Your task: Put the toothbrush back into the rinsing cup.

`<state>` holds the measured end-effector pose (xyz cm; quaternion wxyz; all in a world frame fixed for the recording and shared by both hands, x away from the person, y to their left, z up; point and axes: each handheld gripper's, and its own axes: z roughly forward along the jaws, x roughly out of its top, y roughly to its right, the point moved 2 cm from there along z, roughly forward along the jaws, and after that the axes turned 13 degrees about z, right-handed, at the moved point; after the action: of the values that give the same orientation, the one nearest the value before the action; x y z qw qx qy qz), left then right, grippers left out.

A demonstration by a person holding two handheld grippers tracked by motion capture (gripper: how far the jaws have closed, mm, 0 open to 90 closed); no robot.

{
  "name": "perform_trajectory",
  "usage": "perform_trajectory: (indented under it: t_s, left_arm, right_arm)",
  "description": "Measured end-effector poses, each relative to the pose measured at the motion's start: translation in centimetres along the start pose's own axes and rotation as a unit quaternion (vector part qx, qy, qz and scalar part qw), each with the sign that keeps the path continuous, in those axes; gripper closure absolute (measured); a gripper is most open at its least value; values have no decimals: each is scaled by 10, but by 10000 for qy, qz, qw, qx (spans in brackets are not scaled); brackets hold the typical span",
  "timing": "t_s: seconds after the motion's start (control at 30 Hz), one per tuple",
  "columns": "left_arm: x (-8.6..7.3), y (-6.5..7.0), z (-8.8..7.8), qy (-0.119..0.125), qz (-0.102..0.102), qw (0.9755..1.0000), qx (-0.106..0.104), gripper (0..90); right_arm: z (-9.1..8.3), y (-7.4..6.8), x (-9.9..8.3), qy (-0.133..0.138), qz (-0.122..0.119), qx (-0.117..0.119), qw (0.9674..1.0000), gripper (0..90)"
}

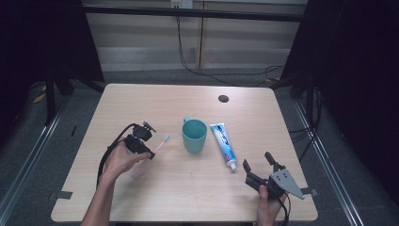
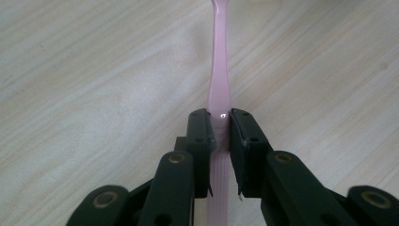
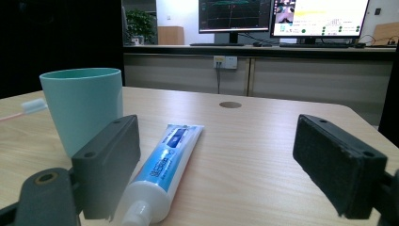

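left gripper (image 2: 222, 127) fingers clamp the pink toothbrush (image 2: 219, 80) handle.

Bare table (image 1: 155, 101) lies open behind the cup (image 1: 194, 135) and toothpaste tube (image 1: 223, 143), which block the middle.

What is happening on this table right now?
A person holds a gripper in each hand. The left gripper is shut on a pink toothbrush, with its bristle end pointing toward the green cup. The right gripper is open and aimed at the toothpaste tube, which lies flat just right of the cup, not touched.
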<state>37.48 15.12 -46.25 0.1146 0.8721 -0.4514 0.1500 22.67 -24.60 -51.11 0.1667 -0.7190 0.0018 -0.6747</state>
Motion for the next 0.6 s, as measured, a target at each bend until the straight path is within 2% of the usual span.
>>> perform_trajectory:
  t_s: [0.17, 0.2, 0.3, 0.43, 0.5, 0.6]
  left_arm:
    - [0, -2, -7, 409, -81, 9991, 6, 788]
    - [0, -2, -7, 409, -81, 9991, 6, 788]
    - [-1, -2, -13, 681, -114, 9976, -48, 788]
    - [-1, -2, -17, 852, -189, 9961, -92, 788]
    - [-1, -1, -19, 953, -153, 9953, -97, 788]
    - [0, 0, -22, 1136, -191, 9933, -96, 788]
  right_arm:
    - [0, 0, 0, -4, 1, 5, 10000, 147]
    - [0, 0, 0, -4, 1, 5, 10000, 147]
    - [0, 0, 0, -8, 2, 3, 10000, 146]
    - [0, 0, 0, 1, -1, 0, 10000, 147]
    - [0, 0, 0, -9, 0, -1, 10000, 147]
    - [0, 0, 0, 0, -3, -1, 10000, 147]
